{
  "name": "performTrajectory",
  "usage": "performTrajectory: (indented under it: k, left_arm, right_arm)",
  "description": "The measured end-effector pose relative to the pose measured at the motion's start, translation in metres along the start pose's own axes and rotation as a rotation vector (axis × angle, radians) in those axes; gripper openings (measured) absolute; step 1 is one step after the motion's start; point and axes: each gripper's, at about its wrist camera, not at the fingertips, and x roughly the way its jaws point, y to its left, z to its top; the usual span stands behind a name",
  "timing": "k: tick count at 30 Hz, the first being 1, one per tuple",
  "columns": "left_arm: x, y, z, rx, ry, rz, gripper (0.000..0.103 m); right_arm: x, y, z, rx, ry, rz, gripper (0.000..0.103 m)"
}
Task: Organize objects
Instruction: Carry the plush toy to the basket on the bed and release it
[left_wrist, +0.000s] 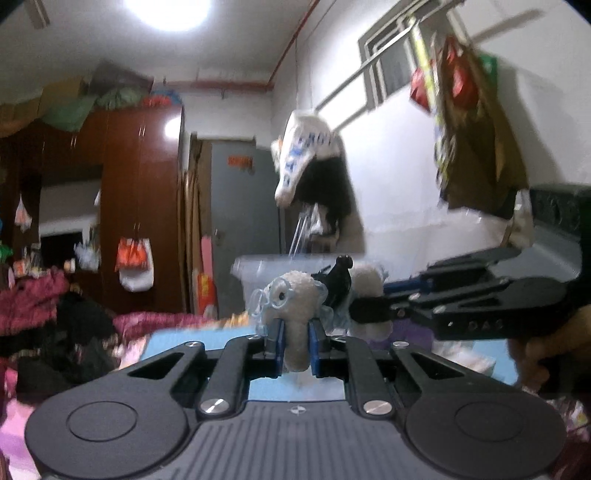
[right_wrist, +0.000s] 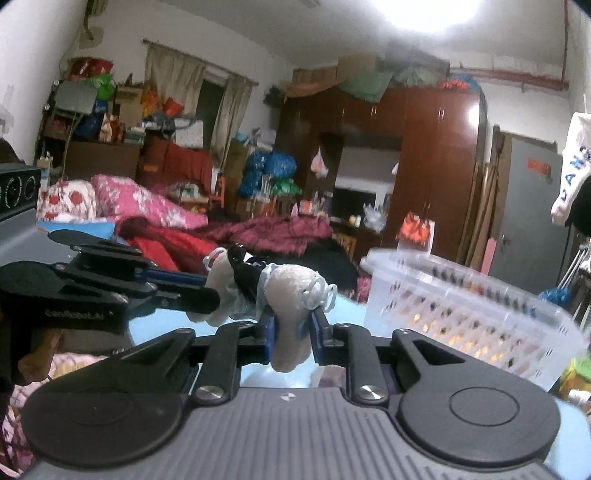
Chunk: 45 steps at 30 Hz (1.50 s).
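A fuzzy white slipper pair (left_wrist: 295, 306) with clear blue rings and a black clip (left_wrist: 340, 280) in the middle hangs in the air between both grippers. My left gripper (left_wrist: 295, 347) is shut on one fuzzy end. My right gripper (left_wrist: 373, 310) comes in from the right and is shut on the other end. In the right wrist view my right gripper (right_wrist: 293, 332) is shut on the white fuzzy end (right_wrist: 291, 295), and my left gripper (right_wrist: 207, 295) grips the far end from the left.
A clear plastic basket (right_wrist: 461, 306) stands to the right on a light blue surface (right_wrist: 155, 325); it also shows in the left wrist view (left_wrist: 258, 273). A bed with red and pink blankets (right_wrist: 221, 229), a brown wardrobe (right_wrist: 424, 155) and hanging bags (left_wrist: 469, 122) surround the area.
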Motion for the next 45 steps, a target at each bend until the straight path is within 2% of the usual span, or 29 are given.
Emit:
performTrajectory:
  k: [5, 10, 13, 16, 23, 25, 29, 33, 38, 42, 45]
  left_arm:
    - [-0.004, -0.026, 0.044, 0.079, -0.097, -0.029, 0.016]
    - [0.008, -0.046, 0.078, 0.111, -0.171, -0.094, 0.017]
    - [0.029, -0.051, 0.097, 0.11, -0.175, -0.121, 0.017]
    - [0.063, -0.051, 0.11, 0.101, -0.143, -0.147, 0.017]
    - [0.172, -0.044, 0.12, 0.081, 0.061, -0.144, 0.016]
    - [0.205, -0.038, 0.119, 0.064, 0.132, -0.145, 0.016]
    - [0.264, -0.032, 0.108, 0.034, 0.288, -0.122, 0.016]
    - [0.29, -0.033, 0.101, 0.015, 0.374, -0.129, 0.016]
    - [0.32, -0.043, 0.096, -0.006, 0.462, -0.118, 0.016]
    - [0.322, -0.05, 0.086, 0.019, 0.518, -0.11, 0.016]
    - [0.325, -0.043, 0.083, 0.001, 0.535, -0.099, 0.016]
  right_arm:
    - [-0.028, -0.01, 0.033, -0.033, -0.091, -0.045, 0.022]
    - [-0.059, -0.021, 0.058, -0.076, -0.177, -0.132, 0.022]
    - [-0.063, -0.035, 0.069, -0.071, -0.187, -0.19, 0.022]
    - [-0.054, -0.052, 0.074, -0.053, -0.169, -0.228, 0.022]
    - [0.005, -0.115, 0.055, 0.095, -0.017, -0.259, 0.022]
    - [0.03, -0.14, 0.045, 0.173, 0.053, -0.221, 0.022]
    - [0.066, -0.178, 0.028, 0.331, 0.168, -0.211, 0.022]
    - [0.088, -0.188, 0.018, 0.332, 0.251, -0.261, 0.022]
    - [0.1, -0.18, 0.014, 0.194, 0.34, -0.365, 0.022]
    - [0.088, -0.193, 0.001, 0.242, 0.374, -0.343, 0.022]
    - [0.088, -0.195, -0.002, 0.263, 0.384, -0.325, 0.022]
